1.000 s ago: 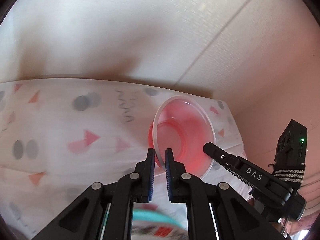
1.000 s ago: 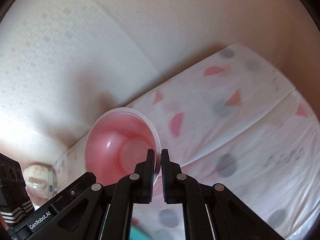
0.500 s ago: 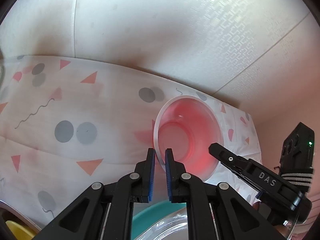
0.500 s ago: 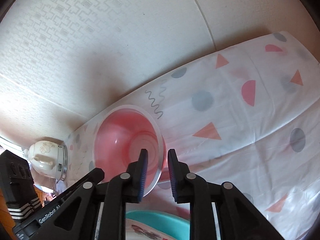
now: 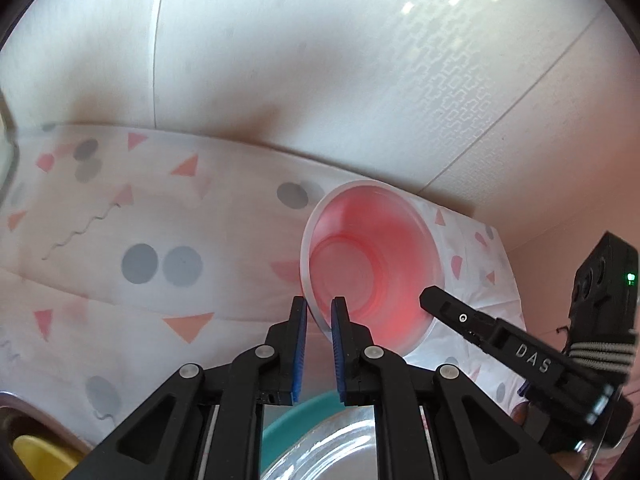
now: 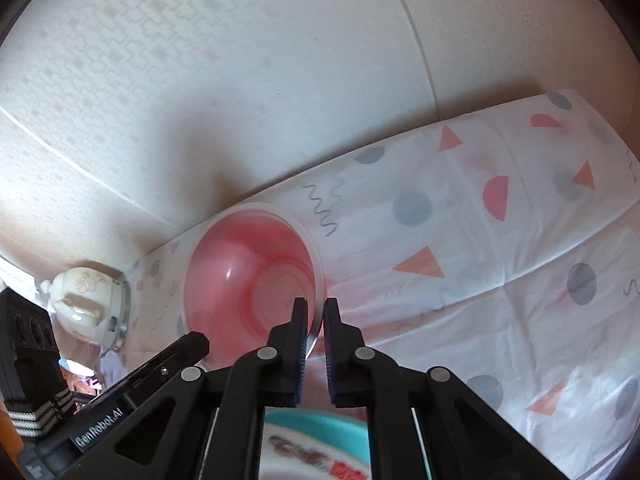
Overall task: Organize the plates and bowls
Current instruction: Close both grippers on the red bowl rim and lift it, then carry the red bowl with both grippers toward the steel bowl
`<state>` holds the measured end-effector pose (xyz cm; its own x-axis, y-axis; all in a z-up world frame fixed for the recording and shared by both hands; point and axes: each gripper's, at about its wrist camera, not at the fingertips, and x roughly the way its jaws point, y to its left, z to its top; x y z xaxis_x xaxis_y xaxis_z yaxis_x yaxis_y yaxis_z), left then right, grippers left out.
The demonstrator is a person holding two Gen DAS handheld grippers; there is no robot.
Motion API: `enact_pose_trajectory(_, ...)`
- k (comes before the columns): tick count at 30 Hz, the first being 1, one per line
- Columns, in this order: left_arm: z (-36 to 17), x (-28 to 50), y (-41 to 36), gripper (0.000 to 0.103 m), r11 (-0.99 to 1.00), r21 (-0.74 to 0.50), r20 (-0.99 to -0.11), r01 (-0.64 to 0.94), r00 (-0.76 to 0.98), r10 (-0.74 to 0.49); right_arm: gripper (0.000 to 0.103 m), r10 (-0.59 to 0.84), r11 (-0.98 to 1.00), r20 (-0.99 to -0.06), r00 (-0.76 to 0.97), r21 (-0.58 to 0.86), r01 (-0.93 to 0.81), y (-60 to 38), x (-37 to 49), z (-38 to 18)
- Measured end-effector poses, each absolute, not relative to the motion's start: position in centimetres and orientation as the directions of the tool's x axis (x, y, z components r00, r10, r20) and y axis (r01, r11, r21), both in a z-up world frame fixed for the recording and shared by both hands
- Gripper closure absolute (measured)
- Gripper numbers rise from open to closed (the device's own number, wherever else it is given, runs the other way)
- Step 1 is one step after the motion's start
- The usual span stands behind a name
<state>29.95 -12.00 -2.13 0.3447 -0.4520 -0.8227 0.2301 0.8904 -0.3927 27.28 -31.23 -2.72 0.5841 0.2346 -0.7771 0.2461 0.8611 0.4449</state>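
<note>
left gripper [image 5: 319,312]: my fingers are nearly closed on the near rim of the pink bowl [image 5: 372,268]
right gripper [image 6: 315,312]: pinching the opposite rim of it, I think
pink bowl: tipped up above the patterned tablecloth [image 5: 160,280], near the wall
below: teal bowl [image 6: 316,416], blurry

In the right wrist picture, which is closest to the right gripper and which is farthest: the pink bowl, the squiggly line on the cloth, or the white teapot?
1. Pink bowl: its rim sits between the right gripper fingers.
2. Squiggly line: on the cloth just beyond the bowl.
3. White teapot: far off left, past the table's end.
</note>
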Motion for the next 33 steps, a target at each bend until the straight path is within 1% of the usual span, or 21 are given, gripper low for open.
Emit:
enact_pose_trajectory(3, -1.5, 29.4, -11.2, 0.092, 0.887, -0.407, -0.809, 0.218, 0.364, -0.461, 0.095, 0.253, 0.860, -0.766, 0.591, 0.458, 0.225, -30.8, 26.8, -2.1)
enact_pose_trajectory(8, 0.3, 27.6, -9.7, 0.092, 0.892, -0.396, -0.788, 0.218, 0.419, -0.452, 0.095, 0.289, 0.857, -0.737, 0.611, 0.483, 0.178, -29.5, 25.5, -0.9)
enact_pose_trajectory(15, 2.3, 24.0, -7.3, 0.092, 0.917, -0.331, -0.763, 0.222, 0.508, -0.398, 0.095, 0.339, 0.859, -0.711, 0.616, 0.501, 0.106, -26.8, 23.4, -0.1)
enact_pose_trajectory(25, 3.4, 19.3, -3.9, 0.092, 0.931, -0.300, -0.736, 0.209, 0.570, -0.365, 0.095, 0.394, 0.855, -0.696, 0.601, 0.517, 0.038, -23.5, 20.4, -0.1)
enact_pose_trajectory(33, 3.3, 16.7, -1.6, 0.092, 0.928, -0.323, -0.728, 0.187, 0.577, -0.370, 0.095, 0.413, 0.858, -0.698, 0.585, 0.514, 0.006, -21.6, 18.3, -0.2)
